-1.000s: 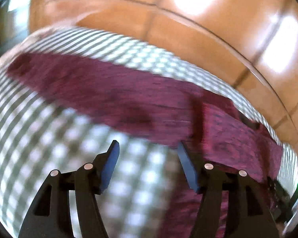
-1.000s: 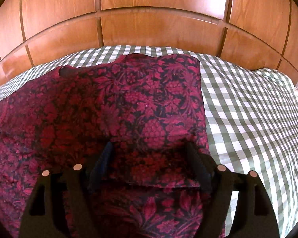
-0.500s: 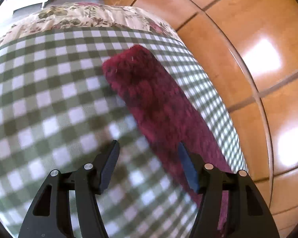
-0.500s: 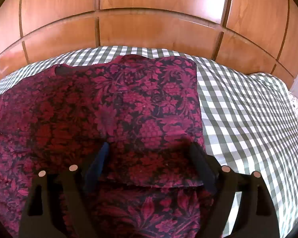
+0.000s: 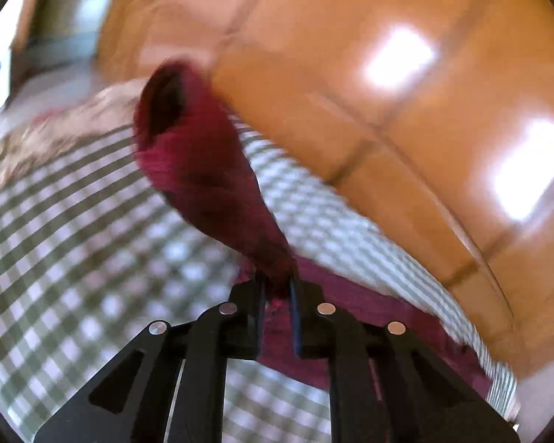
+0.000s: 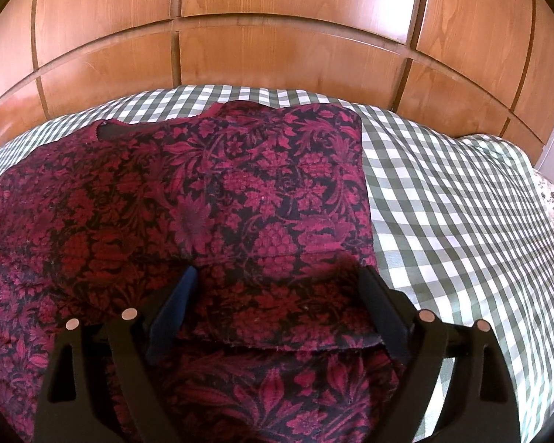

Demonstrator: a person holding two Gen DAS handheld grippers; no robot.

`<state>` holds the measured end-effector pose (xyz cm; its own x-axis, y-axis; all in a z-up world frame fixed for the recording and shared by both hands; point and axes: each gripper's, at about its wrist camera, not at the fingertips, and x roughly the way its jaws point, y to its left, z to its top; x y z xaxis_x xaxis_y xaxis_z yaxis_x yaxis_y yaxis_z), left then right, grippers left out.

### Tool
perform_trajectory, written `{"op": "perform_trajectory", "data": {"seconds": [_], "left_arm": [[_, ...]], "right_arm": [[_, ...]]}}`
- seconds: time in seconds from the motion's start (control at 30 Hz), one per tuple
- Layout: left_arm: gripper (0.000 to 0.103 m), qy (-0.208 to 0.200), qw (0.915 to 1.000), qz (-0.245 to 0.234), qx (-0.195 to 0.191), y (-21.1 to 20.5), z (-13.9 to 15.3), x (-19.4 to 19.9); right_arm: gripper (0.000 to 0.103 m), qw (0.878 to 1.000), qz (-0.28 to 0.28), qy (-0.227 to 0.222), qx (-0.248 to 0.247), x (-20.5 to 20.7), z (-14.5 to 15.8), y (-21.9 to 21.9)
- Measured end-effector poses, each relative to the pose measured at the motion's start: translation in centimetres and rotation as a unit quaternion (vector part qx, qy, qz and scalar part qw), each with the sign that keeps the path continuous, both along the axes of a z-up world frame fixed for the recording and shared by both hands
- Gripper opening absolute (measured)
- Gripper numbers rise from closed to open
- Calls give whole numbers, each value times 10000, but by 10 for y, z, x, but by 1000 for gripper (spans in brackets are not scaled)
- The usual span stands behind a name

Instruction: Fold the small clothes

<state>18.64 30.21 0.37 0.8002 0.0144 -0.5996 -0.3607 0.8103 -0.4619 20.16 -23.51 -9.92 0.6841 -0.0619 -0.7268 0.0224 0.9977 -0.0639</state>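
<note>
The left tool [image 5: 277,289], angled downward, is clamped tight on a sleeve [image 5: 203,170] of the red flowered garment [image 6: 210,199], which rises toward the upper left of the blurred frame. The right tool [image 6: 277,288], tilted down, hovers over the garment at centre, its jaws wide and opening, pressing on nothing. The garment lies on a checked bed [image 6: 443,199]; behind stand wooden panels [image 6: 277,18].

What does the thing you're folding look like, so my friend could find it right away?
Find the wooden wall, then the green-and-white checked cloth spread below it. On that cloth lies the garment: dark fabric covered in red flowers and leaves, one side already folded over. It is the only flowery red thing on the checks, and the left gripper pinches its sleeve.
</note>
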Motion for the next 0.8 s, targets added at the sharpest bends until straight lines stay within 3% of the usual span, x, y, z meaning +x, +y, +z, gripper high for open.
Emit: {"op": "perform_trajectory", "data": {"seconds": [0.17,0.27,0.43,0.53,0.63,0.67,0.7,0.8], "left_arm": [[10,-238,9923,-1130,442,-102,18,14],[10,-64,9820,-1775,638,-167,7,28],[10,532,9583,-2640,955,-260,-37,51],[22,828,9488,-2838,1112,-285,-54,56],[39,728,9442,-2952,1265,-291,-48,46],[61,701,9434,-2981,1276,-289,-46,44],[71,623,9436,-2995,1268,-287,-40,37],[72,380,9445,-2986,1318,-280,-30,16]], "right_arm": [[88,10000,2,-16,29,0,0,-3],[88,10000,-1,-19,78,0,-1,-6],[88,9999,-6,-12,138,-1,-1,-8],[89,9997,15,42,231,0,0,-11],[88,9991,68,132,397,1,4,-16],[88,9989,74,154,428,1,7,-17],[87,9987,58,156,480,0,12,-18],[83,9952,53,-14,972,-8,34,-19]]}}
